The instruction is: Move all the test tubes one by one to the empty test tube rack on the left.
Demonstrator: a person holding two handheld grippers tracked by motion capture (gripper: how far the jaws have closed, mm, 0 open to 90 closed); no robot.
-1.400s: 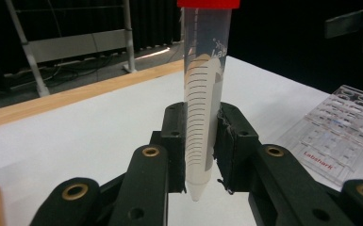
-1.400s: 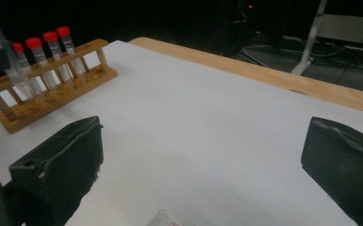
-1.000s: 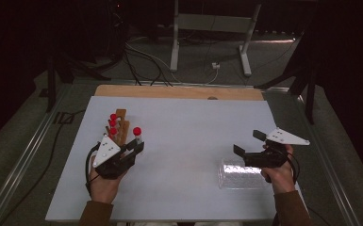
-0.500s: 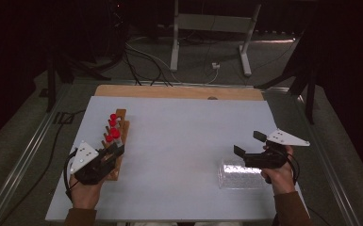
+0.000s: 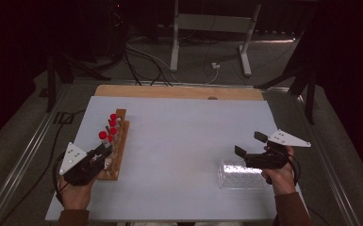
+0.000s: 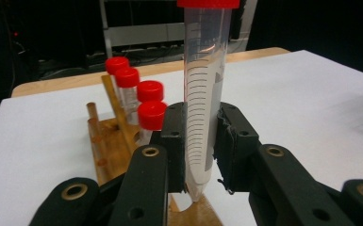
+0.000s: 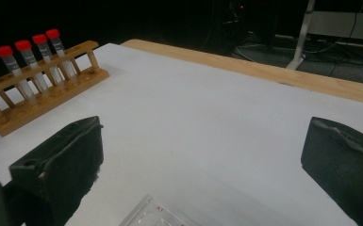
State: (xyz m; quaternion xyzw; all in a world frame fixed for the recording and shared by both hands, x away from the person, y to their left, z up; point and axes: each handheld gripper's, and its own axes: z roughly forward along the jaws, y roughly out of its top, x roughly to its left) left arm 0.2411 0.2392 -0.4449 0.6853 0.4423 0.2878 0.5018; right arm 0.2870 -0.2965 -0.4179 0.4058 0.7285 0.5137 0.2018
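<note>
In the left gripper view, my left gripper (image 6: 202, 141) is shut on a clear graduated tube with a red cap (image 6: 202, 94). It holds the tube upright, with the pointed tip just above the near end of the wooden rack (image 6: 106, 141). Several red-capped tubes (image 6: 151, 113) stand in the rack behind it. From above, the left gripper (image 5: 101, 153) sits at the rack's (image 5: 117, 141) near end, with the held tube's cap (image 5: 103, 135) above it. My right gripper (image 5: 247, 147) rests at the right, over a clear plastic box (image 5: 240, 174). Its jaws (image 7: 202, 155) are wide open with nothing between them.
The white table top (image 5: 188, 132) has a wooden strip (image 5: 179, 92) along its far edge. Cables and metal stand legs (image 5: 210, 42) lie on the dark floor beyond. The rack (image 7: 52, 96) stands far left in the right gripper view, and a corner of the clear box (image 7: 155, 214) shows at the bottom.
The left gripper carried the tube leftward and toward the person, from beside the rack's right side to its near end. The right gripper has not moved.
</note>
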